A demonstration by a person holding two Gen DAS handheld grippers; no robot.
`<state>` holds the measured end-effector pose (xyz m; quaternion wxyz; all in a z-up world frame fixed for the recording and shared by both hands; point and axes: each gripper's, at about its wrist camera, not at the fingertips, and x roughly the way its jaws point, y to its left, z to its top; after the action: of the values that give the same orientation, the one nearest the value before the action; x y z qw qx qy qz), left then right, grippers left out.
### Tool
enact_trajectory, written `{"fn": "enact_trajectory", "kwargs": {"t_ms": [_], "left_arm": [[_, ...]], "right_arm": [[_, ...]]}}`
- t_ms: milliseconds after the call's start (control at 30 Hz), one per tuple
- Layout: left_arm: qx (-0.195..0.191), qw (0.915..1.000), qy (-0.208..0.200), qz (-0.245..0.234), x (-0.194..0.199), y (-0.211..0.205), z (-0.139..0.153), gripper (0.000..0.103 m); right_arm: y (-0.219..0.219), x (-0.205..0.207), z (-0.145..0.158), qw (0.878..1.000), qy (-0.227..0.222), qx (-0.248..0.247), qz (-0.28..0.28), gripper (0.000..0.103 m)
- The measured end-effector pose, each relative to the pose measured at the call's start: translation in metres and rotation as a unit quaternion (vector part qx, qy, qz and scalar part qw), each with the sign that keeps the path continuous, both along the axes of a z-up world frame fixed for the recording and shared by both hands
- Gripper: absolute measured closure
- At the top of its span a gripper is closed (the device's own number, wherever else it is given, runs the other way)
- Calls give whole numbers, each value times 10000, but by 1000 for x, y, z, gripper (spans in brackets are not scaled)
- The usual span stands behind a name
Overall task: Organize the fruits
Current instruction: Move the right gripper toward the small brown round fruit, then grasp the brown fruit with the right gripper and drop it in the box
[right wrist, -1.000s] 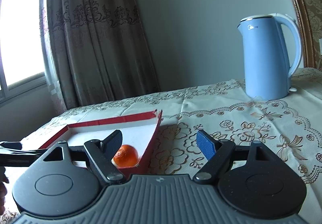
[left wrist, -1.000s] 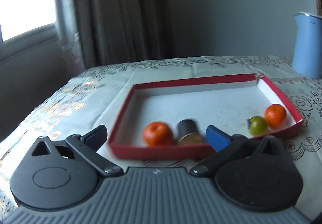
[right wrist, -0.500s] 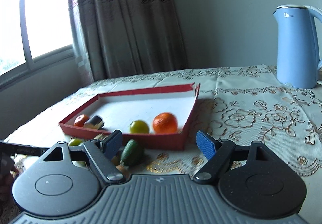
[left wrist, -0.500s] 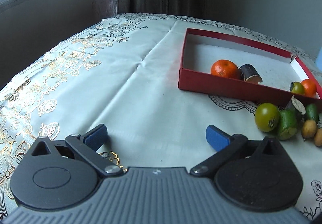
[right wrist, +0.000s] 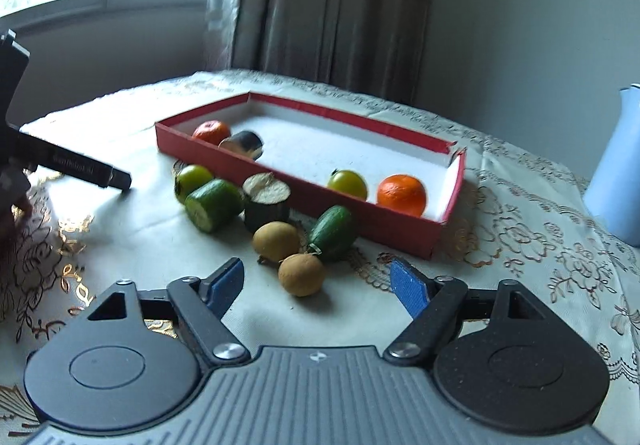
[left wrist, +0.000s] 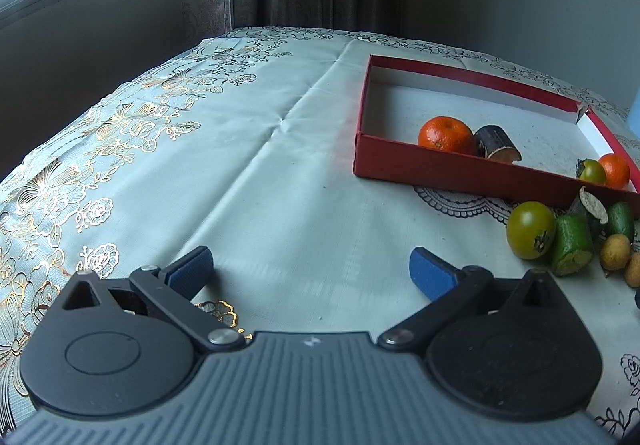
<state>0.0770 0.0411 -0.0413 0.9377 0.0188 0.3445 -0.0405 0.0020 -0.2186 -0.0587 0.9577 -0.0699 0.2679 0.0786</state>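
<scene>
On a table covered with a floral tablecloth (left wrist: 248,149), the left gripper (left wrist: 310,271) hovers over bare cloth with its two blue pads spread wide and nothing between them. To its right sits one shallow red tray (right wrist: 448,213) with a white floor, holding four pieces: an orange (right wrist: 211,132) and a dark cut chunk (right wrist: 242,144) touching at the left end, and a green tomato (right wrist: 347,184) beside a second orange (right wrist: 401,195) at the right end. Six more pieces lie loose on the cloth just in front of the tray: one green tomato (right wrist: 193,181), one cut green piece (right wrist: 214,205), one dark stub with a pale cut face (right wrist: 267,201), one small whole green fruit (right wrist: 333,232) and two round tan fruits (right wrist: 277,241), the nearer one (right wrist: 301,273) lying ahead of the right gripper (right wrist: 316,283). That gripper's jaws have just been closing but stand apart, touching nothing. At far right, part of a pale blue kettle (right wrist: 618,181) stands on the cloth.
</scene>
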Motion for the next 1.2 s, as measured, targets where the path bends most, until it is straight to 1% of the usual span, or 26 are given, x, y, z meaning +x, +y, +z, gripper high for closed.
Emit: {"fn": "enact_trajectory", "kwargs": {"t_ms": [33,67,100,300,333,400,567,700,800,867,967,1033,1100,1200], "left_arm": [[1,10000,0,0,0,0,0,0],[1,10000,0,0,0,0,0,0],[0,10000,1,0,0,0,0,0],[1,10000,1,1,-1,0,0,0],[2,10000,1,1,-1,0,0,0],[1,10000,1,1,-1,0,0,0],[2,10000,1,1,-1,0,0,0],[2,10000,2,1,-1,0,0,0],[2,10000,2,0,-1,0,0,0],[3,10000,2,1,-1,0,0,0],[3,10000,2,1,-1,0,0,0],[2,10000,3,1,-1,0,0,0],[2,10000,3,0,-1,0,0,0],[2,10000,3,0,-1,0,0,0]], "right_arm": [[0,2,-1,10000,81,1,40,41],[1,4,-3,9998,170,1,62,49],[1,6,-4,9997,242,4,57,52],[-2,10,-4,9994,325,111,66,53],[-1,11,-4,9994,331,106,81,55],[1,13,-5,9991,372,105,147,65],[5,15,-5,9990,376,74,242,77],[6,13,-4,9992,344,56,203,78],[2,7,1,9992,277,204,192,78],[-1,1,10,9992,128,344,177,78],[-9,-3,32,9975,-214,669,118,78],[-9,2,48,9962,-456,737,50,78],[-6,15,59,9956,-599,718,15,78],[1,43,62,9960,-547,704,-1,78]]}}
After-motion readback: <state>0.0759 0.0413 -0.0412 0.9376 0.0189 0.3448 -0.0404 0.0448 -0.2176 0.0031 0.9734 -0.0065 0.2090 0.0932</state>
